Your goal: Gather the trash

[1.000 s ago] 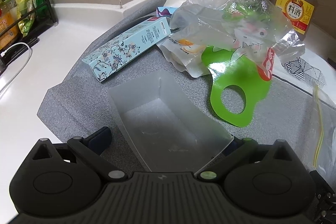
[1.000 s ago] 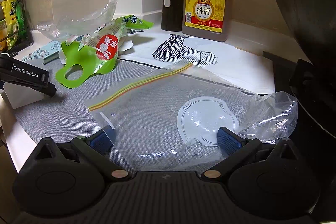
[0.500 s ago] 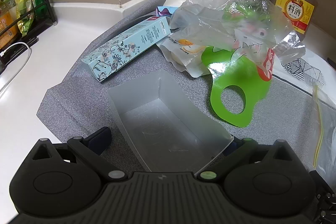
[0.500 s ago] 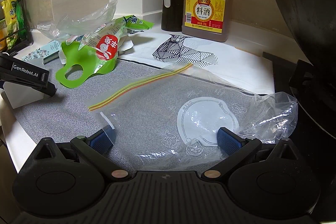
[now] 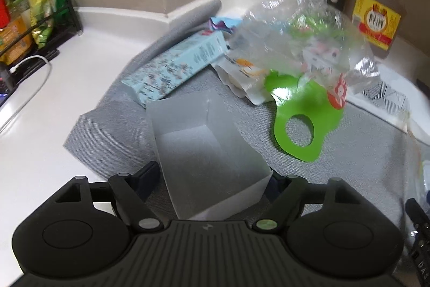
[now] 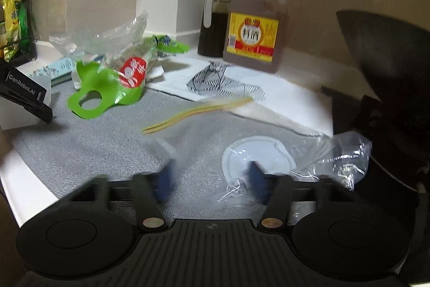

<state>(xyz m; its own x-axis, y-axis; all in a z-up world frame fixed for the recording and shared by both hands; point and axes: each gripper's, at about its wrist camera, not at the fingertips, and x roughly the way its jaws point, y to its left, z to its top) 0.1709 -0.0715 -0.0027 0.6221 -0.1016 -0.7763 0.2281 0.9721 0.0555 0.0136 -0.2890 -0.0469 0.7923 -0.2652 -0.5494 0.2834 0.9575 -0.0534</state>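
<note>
Moved since earlier: both hand-held grippers have just been closing; the left hand-held gripper (image 5: 213, 179) has drawn its jaws in around the open white box (image 5: 207, 149), and the right hand-held gripper (image 6: 212, 178) has brought its blurred blue pads in over the clear zip bag (image 6: 242, 149). The litter itself lies where it did.
Left hand-held gripper: jaws on either side of the box's near end, the left pad right at its wall; whether they already press on it I cannot tell.
White box: sits on the grey mat (image 5: 362, 152), empty, mouth up. It looks light with thin walls that would bow; take it across the near end, gently.
Blue carton (image 5: 177, 69): lies just behind the box, light and stiff by the look of it; hold it across its narrow sides.
Wrappers: a green cut-out bag (image 5: 298, 123) under crumpled clear film (image 5: 303, 36), right of the carton; soft, springy, likely to slip, so pinch a bunched fold.
Right hand-held gripper: half closed, pads apart, the bag's film between them but not yet pinched.
Zip bag: flat on the mat near the tabletop (image 6: 16, 179) edge, limp and slick; a raised wrinkle or the yellow zip strip (image 6: 199, 109) gives the surest hold.
</note>
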